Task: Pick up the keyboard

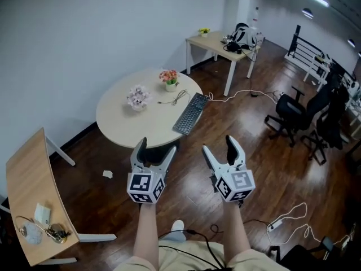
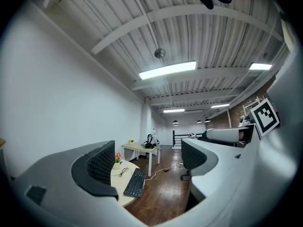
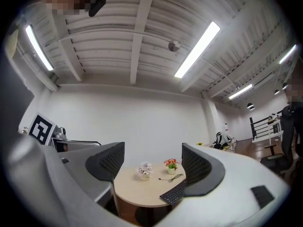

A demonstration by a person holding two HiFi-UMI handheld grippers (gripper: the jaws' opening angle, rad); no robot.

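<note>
A black keyboard (image 1: pixel 190 113) lies at the right edge of the round beige table (image 1: pixel 121 123), one end hanging slightly over the rim. It also shows in the left gripper view, where the keyboard (image 2: pixel 135 182) lies on the table (image 2: pixel 121 189), and in the right gripper view, where the keyboard (image 3: pixel 173 192) is partly hidden by a finger. Both grippers are held level in front of the table, well short of it. My left gripper (image 1: pixel 155 149) is open and empty. My right gripper (image 1: pixel 220 147) is open and empty too.
On the table stand a white flower pot (image 1: pixel 138 98), a pink flower pot (image 1: pixel 169 79) and a loose cable (image 1: pixel 178 97). A rectangular desk (image 1: pixel 221 46) stands behind, black office chairs (image 1: pixel 304 113) at right, a curved wooden desk (image 1: pixel 34 199) at left. Cables (image 1: pixel 248 92) lie on the wooden floor.
</note>
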